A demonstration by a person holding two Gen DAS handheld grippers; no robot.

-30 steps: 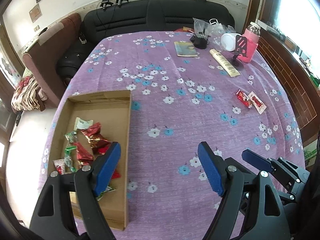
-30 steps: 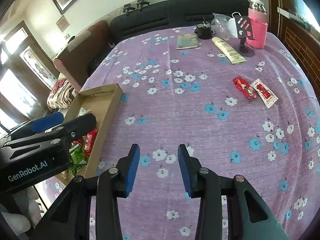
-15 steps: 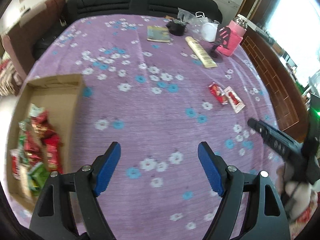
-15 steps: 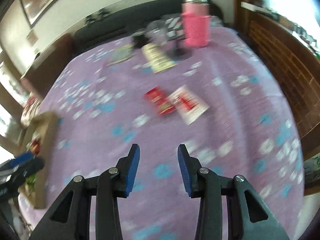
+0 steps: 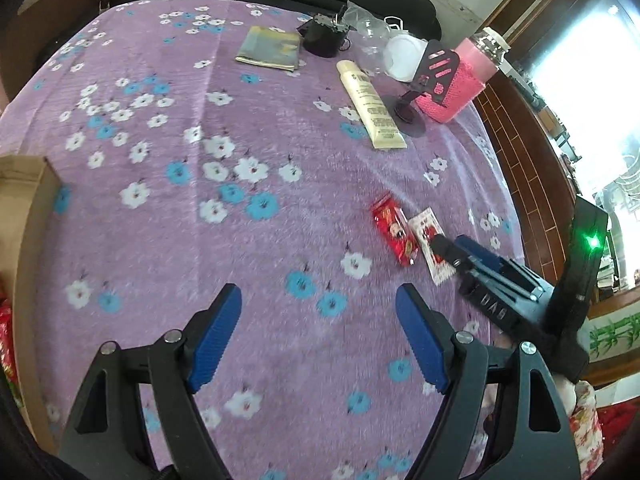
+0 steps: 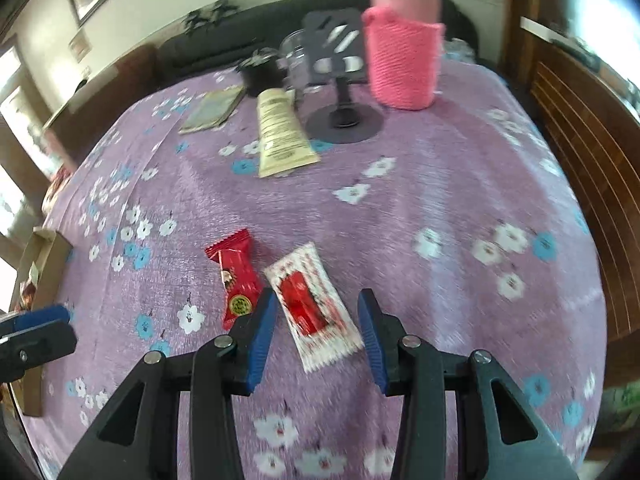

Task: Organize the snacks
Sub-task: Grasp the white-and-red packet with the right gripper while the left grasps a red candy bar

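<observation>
Snack packets look light, thin and crinkly. Right gripper is opening around the white packet at lower centre, not yet pinching; the raised middle seems the best hold. Left gripper gapes empty.

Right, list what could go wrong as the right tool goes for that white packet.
1. The red packet lies right beside the white packet, partly under the right tool's left finger, so both may get pinched or the red one pushed aside.
2. The white packet lies flat on the soft cloth, so closing might catch the fabric too.
3. The packet sits diagonally between the opening jaws; it might twist or slip out.
</observation>
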